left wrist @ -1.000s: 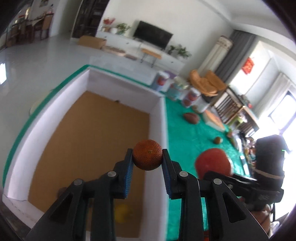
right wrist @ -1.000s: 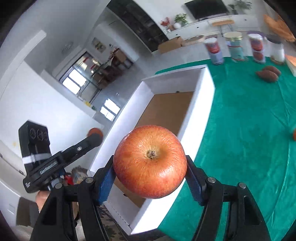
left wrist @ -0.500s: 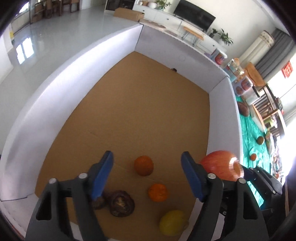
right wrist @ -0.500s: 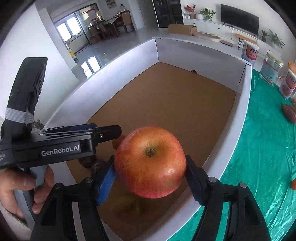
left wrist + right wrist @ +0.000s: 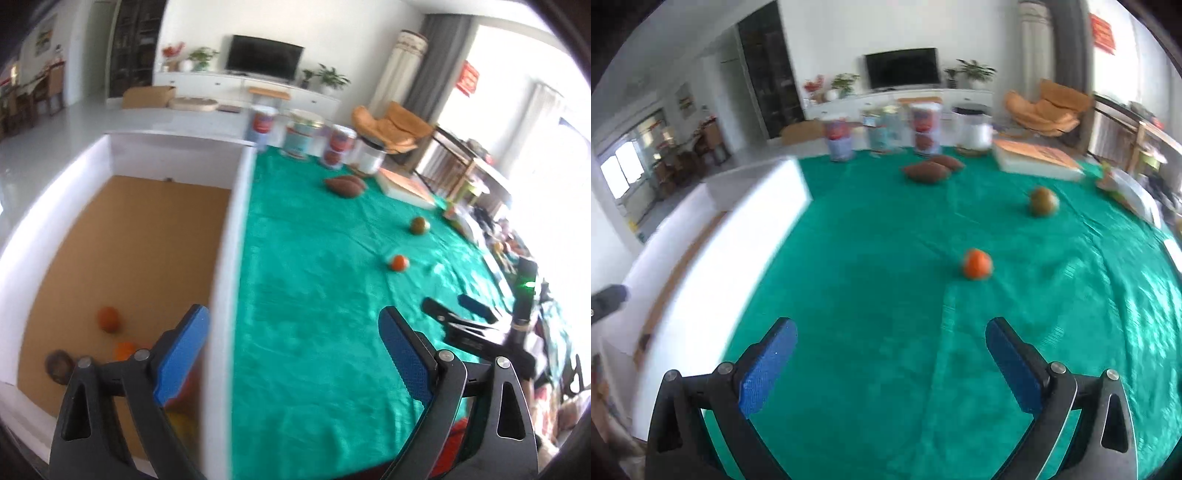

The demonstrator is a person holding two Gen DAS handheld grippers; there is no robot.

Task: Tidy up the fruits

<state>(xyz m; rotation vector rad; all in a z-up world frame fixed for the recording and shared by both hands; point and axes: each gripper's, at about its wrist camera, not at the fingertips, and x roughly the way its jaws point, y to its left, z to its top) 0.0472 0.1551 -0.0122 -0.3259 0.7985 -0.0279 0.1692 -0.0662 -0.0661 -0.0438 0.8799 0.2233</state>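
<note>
Resting round, bright orange mandarin [image 5: 977, 263] on green cloth [image 5: 886, 295]

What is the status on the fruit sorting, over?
Left gripper and right gripper open, empty, jaws just opened. Small orange fruit and round greenish fruit wait on green cloth. Path clear.

Four cans [image 5: 925, 127] and a television [image 5: 903, 67] stand beyond the green cloth [image 5: 886, 295].

On my green cloth [image 5: 886, 295] I count two sweet potatoes [image 5: 929, 171], one orange [image 5: 977, 264], one greenish fruit [image 5: 1043, 201]. Four canisters [image 5: 925, 127] stand along the upper middle.
</note>
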